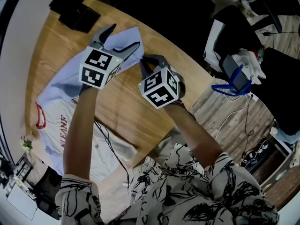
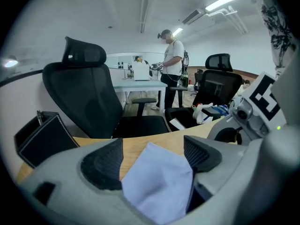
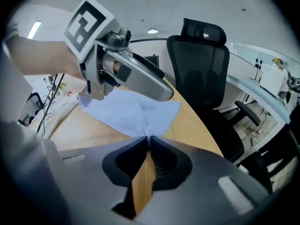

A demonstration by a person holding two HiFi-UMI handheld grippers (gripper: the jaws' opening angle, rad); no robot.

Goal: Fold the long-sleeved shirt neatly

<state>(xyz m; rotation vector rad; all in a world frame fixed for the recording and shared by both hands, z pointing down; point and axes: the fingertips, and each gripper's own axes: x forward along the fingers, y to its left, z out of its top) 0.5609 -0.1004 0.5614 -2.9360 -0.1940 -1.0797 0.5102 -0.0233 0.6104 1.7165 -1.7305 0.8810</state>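
A white long-sleeved shirt (image 1: 56, 125) with a red collar lies spread on the wooden table (image 1: 117, 107). Its pale blue sleeve (image 1: 133, 33) runs toward the far edge. My left gripper (image 1: 125, 37) stands open over the sleeve's end. In the left gripper view the sleeve (image 2: 157, 186) lies between the wide-apart pads (image 2: 103, 165), which are not pressing on it. My right gripper (image 1: 143, 62) is just to its right. In the right gripper view that gripper (image 3: 149, 138) is shut on the near edge of the sleeve (image 3: 131, 111), pinched at the jaw tips.
Black flat cases (image 1: 75, 11) lie at the table's far left corner. A black office chair (image 3: 201, 60) stands just beyond the table's curved edge. A thin cable (image 1: 110, 144) crosses the shirt near me. A person (image 2: 171, 60) stands at a distant desk.
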